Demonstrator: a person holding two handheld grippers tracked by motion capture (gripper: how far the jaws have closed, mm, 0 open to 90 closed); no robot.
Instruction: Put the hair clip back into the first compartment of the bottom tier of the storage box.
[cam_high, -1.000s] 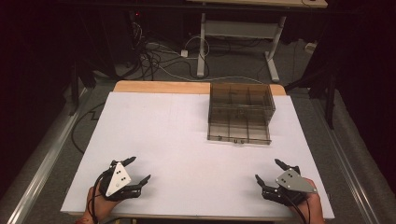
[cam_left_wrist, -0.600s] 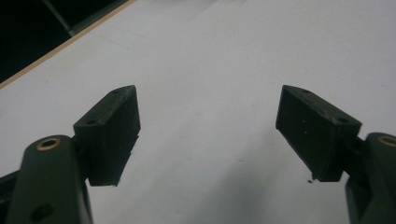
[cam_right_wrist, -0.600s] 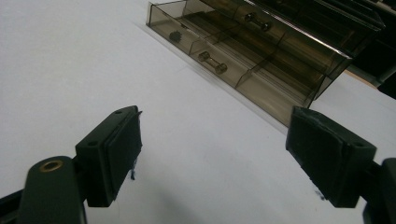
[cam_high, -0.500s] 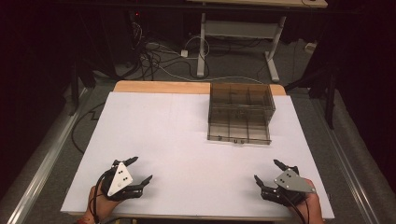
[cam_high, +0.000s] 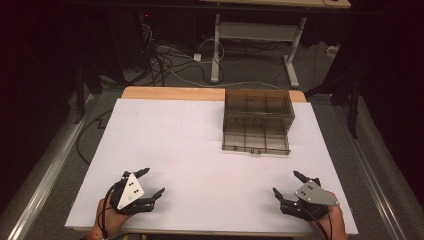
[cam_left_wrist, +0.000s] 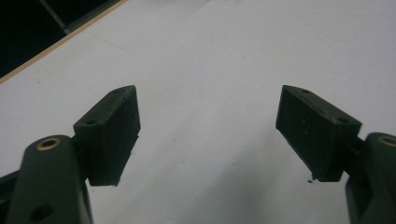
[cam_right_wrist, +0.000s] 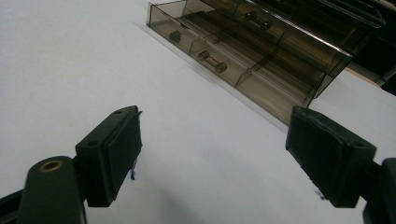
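While both pairs of tongs rest at the near edge of the white desk (cam_high: 200, 145), nothing yet in hand: left tongs (cam_high: 150, 182) at the near left, spread wide with bare white surface between the pads (cam_left_wrist: 114, 133); right tongs (cam_high: 289, 184) at the near right, likewise gaping and gripping nothing, pads (cam_right_wrist: 119, 149) framing blank desk. Judged from this, a starting stance, the work itself not begun. Farther off, right of centre and toward the far edge, sits the smoky clear drawer box (cam_high: 257, 120), well apart from either pair of tongs, its bottom drawer (cam_high: 256, 142) pulled out toward the near side. Seen along the right tongs, divided compartments in that drawer, with small dumbbell-shaped metal parts (cam_right_wrist: 212, 62) in some and a dark round piece (cam_right_wrist: 175, 35) in the nearest corner one; exact kind too small to tell. Probably next: a reach forward by the right tongs, being nearer to the box, either into a compartment for a small part or against the drawer front; calls for narrowed jaws, a steep approach between the thin dividers, and care not to shove the light box across the slick surface. Beyond the desk, a wooden strip (cam_high: 170, 93), then cables (cam_high: 170, 60) on the floor and a stand's legs. No brand, label or readable writing anywhere.
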